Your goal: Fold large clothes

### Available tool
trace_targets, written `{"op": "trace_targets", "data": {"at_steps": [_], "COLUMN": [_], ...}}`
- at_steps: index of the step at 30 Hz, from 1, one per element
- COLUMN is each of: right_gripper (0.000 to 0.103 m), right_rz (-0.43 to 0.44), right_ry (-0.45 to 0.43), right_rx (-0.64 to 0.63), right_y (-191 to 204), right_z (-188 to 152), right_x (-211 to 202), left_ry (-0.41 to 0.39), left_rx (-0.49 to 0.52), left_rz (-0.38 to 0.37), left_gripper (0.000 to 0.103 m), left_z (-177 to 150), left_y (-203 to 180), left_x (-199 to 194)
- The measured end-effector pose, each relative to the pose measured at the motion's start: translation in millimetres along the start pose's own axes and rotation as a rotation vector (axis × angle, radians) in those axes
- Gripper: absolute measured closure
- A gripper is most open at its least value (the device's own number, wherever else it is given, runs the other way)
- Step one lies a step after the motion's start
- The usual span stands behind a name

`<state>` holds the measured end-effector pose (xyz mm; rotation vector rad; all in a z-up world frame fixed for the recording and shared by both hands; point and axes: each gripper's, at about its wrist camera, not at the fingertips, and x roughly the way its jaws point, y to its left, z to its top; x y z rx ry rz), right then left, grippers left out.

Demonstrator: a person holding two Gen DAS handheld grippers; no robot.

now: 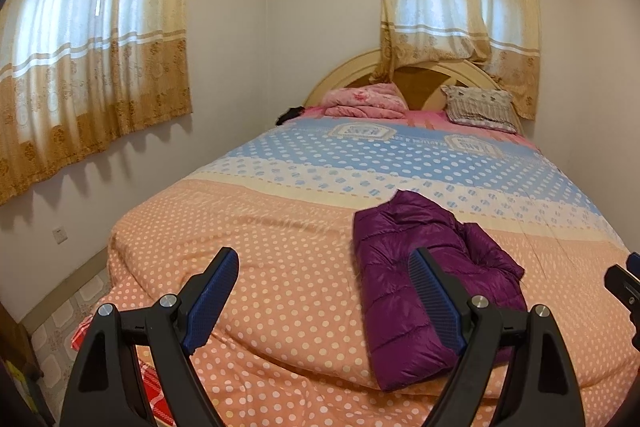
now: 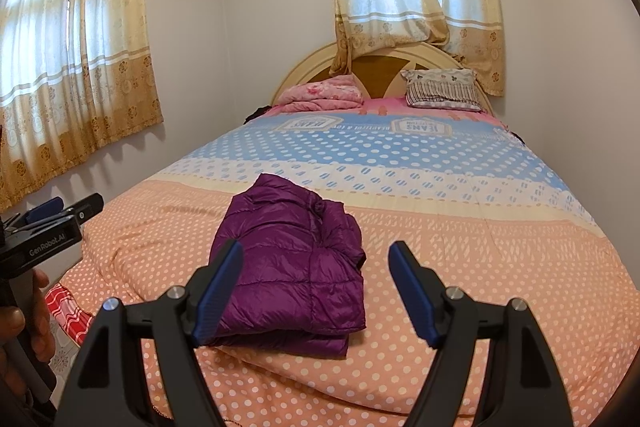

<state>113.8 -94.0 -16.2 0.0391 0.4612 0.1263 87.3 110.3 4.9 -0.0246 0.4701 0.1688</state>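
A purple puffer jacket (image 1: pixel 416 279) lies folded into a compact bundle on the orange polka-dot quilt (image 1: pixel 280 267) near the foot of the bed; it also shows in the right wrist view (image 2: pixel 292 263). My left gripper (image 1: pixel 324 271) is open and empty, held above the bed's foot, left of the jacket. My right gripper (image 2: pixel 316 263) is open and empty, held back above the jacket's near right side. The left gripper also shows at the left edge of the right wrist view (image 2: pixel 60 215), and the right gripper at the right edge of the left wrist view (image 1: pixel 624 279).
A folded pink blanket (image 2: pixel 320 93) and a patterned pillow (image 2: pixel 442 87) lie by the headboard (image 2: pixel 384 67). Curtained windows are on the left wall (image 1: pixel 92 59) and behind the bed. A red checked cloth (image 2: pixel 68 307) hangs at the bed's near left corner. Walls flank both sides.
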Motion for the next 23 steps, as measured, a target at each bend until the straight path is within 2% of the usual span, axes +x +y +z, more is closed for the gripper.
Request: {"op": "trace_targets", "data": {"at_steps": [23], "right_gripper": [0.025], "right_rz": [0.002], "right_ry": [-0.002], "right_rx": [-0.007], "right_y": [-0.6], "right_z": [-2.8], "right_x": [-1.8], "left_ry": [-0.015], "left_rx": [0.04], "left_rz": [0.027], "left_gripper": [0.016], "left_z": [-2.6], "left_y": [-6.5], "left_x": [0.5]}}
